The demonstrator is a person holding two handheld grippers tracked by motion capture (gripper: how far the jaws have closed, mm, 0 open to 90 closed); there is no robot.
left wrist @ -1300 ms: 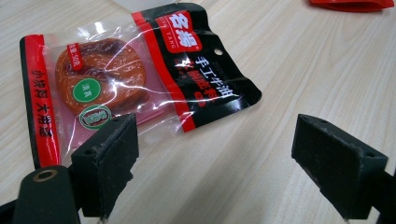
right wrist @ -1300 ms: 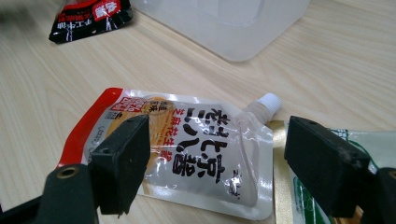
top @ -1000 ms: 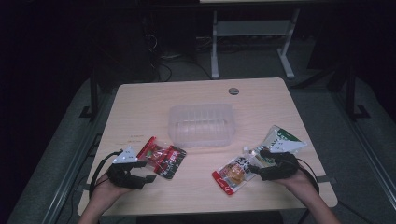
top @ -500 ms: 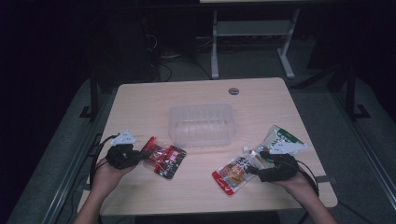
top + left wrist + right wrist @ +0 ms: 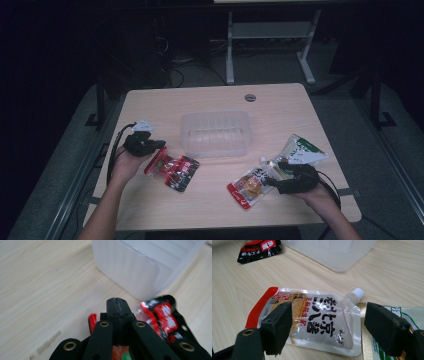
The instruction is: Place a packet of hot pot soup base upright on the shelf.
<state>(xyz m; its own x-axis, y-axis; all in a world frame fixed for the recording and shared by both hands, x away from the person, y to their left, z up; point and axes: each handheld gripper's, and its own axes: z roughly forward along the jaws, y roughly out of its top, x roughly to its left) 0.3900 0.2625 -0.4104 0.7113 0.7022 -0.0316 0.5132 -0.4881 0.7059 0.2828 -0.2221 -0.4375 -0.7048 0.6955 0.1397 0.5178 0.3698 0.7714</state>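
A red and black snack packet (image 5: 175,169) lies left of centre on the wooden table. My left gripper (image 5: 158,148) is at its left end. In the left gripper view its jaws (image 5: 117,308) are pressed together, and the crumpled red packet (image 5: 162,315) bunches up beside and under them. My right gripper (image 5: 272,178) rests at the front right and stands open (image 5: 329,315). Beneath its jaws a clear sauce pouch (image 5: 312,305) with a red end and a white cap lies flat (image 5: 251,183), untouched by the pads.
A clear plastic tub (image 5: 215,149) stands in the middle of the table, just beyond both packets (image 5: 130,270). A green and white packet (image 5: 302,149) lies at the right, partly under the right gripper (image 5: 412,312). A grommet hole (image 5: 250,97) marks the far edge.
My left hand has moved away from the front edge toward the red packet, and its jaws have shut at the packet's left end. The right hand has stayed put.
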